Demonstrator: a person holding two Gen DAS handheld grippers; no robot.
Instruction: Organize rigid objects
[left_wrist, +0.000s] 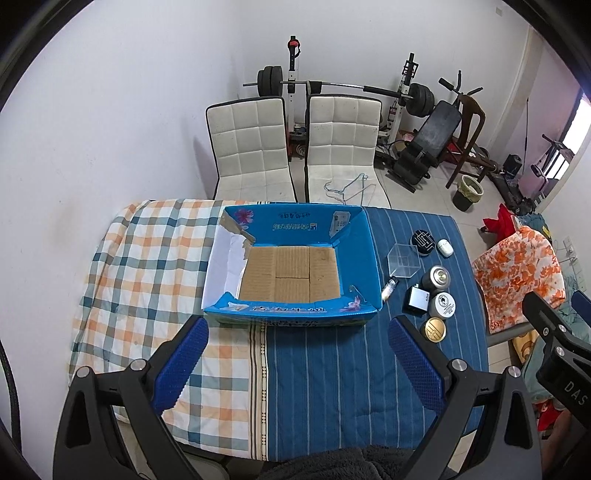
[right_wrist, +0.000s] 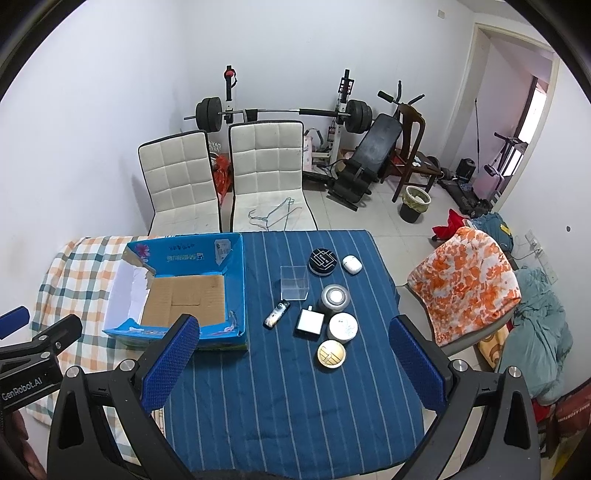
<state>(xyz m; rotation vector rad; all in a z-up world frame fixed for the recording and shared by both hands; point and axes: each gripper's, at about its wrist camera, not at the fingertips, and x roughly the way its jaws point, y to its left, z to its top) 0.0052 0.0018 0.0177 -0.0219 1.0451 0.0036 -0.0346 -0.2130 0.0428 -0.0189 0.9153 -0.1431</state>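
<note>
Small rigid items, among them a gold round tin and a clear plastic cube, sit clustered on blue striped cloth beside the open blue cardboard box. Left gripper and right gripper hover wide open, holding nothing.

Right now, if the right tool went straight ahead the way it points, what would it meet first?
Likely the gold round tin: it lies nearest between the open right tool, on the blue striped cloth. Depth is unclear, so it might pass above.
</note>
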